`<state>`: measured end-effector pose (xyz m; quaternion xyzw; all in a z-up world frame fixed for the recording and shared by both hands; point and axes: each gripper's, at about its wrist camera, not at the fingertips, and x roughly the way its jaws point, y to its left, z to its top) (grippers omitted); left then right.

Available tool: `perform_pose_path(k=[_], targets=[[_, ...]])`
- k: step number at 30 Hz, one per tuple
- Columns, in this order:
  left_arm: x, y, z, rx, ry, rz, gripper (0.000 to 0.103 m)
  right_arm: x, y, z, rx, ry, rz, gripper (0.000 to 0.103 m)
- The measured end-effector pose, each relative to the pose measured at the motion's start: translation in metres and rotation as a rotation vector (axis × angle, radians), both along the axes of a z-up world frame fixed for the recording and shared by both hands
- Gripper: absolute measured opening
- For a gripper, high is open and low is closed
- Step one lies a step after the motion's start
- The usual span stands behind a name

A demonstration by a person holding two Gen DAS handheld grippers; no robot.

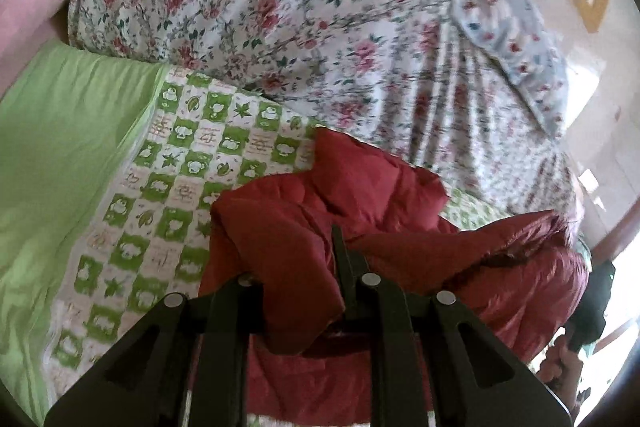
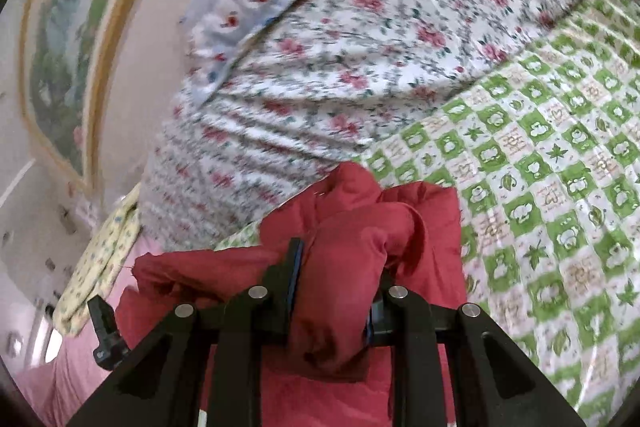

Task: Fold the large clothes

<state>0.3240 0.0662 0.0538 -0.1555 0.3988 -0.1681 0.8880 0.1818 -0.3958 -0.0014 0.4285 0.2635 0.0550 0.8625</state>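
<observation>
A dark red padded jacket [image 1: 360, 211] lies bunched on the green-and-white checked bedspread [image 1: 168, 163]. My left gripper [image 1: 304, 287] is shut on a fold of the jacket, and red cloth hangs over its left finger. In the right wrist view my right gripper [image 2: 336, 291] is shut on another bunch of the red jacket [image 2: 360, 227], held above the bedspread [image 2: 560, 167]. Cloth hides the fingertips of both grippers. The other gripper shows as a black shape at the right edge of the left wrist view [image 1: 592, 307].
A floral quilt [image 1: 260, 11] is heaped at the head of the bed, with a grey-blue floral pillow [image 1: 508, 23] against the wall. A green sheet [image 1: 60, 147] lies to the left. A framed picture [image 2: 64, 47] hangs on the wall. A yellow patterned cloth [image 2: 96, 259] lies at the left.
</observation>
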Motion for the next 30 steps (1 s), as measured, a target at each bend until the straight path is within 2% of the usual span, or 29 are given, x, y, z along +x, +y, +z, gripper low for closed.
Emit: perform_pose_path(k=[7,11,17,22,25,28,30], targets=[[0.061,-0.018,-0.034,0.031,0.066,0.026,0.016,0.054,-0.017,-0.042,0.045,0.087,-0.056,0.023],[0.084,-0.029,-0.051,0.071,0.066,0.036,0.017,0.077,-0.02,-0.058,0.045,0.108,-0.079,0.023],[0.118,-0.033,-0.075,0.07,0.11,0.062,0.019,0.108,-0.02,-0.074,0.008,0.119,-0.106,0.024],[0.136,-0.038,-0.084,0.08,0.131,0.067,0.02,0.126,-0.02,-0.084,-0.021,0.135,-0.137,0.024],[0.145,-0.037,-0.088,0.056,0.16,0.063,0.021,0.132,-0.021,-0.091,-0.021,0.153,-0.157,0.024],[0.138,-0.035,-0.081,0.042,0.147,0.052,0.023,0.137,-0.023,-0.095,-0.013,0.162,-0.169,0.024],[0.128,-0.033,-0.072,0.041,0.124,0.037,0.028,0.137,-0.023,-0.097,-0.026,0.16,-0.174,0.024]])
